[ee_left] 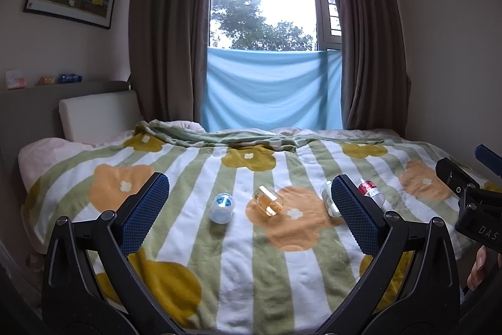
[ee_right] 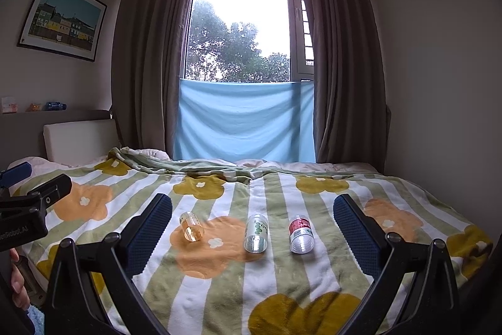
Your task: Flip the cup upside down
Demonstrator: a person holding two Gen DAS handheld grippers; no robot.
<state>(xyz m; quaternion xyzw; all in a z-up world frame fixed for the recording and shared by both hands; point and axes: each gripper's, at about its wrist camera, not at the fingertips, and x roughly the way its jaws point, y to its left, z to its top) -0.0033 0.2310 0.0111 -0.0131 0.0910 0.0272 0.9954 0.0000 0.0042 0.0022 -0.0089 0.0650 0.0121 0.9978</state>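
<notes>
Several small clear cups lie on their sides on the flowered blanket [ee_left: 251,256]. In the left wrist view a blue-print cup [ee_left: 222,207] and an orange-tinted cup [ee_left: 268,200] lie between my open left gripper's [ee_left: 249,211] fingers; a green-print cup [ee_left: 328,201] and a red-print cup [ee_left: 371,193] lie by the right finger. In the right wrist view the orange cup [ee_right: 191,226], green-print cup [ee_right: 256,234] and red-print cup [ee_right: 301,235] lie ahead of my open, empty right gripper [ee_right: 252,233].
The bed's blanket [ee_right: 251,281] fills the foreground. A white headboard cushion [ee_left: 98,115] stands at the back left. Brown curtains [ee_left: 169,30] and a blue cloth [ee_left: 273,90] frame the window behind. The other gripper [ee_left: 470,203] shows at the right edge.
</notes>
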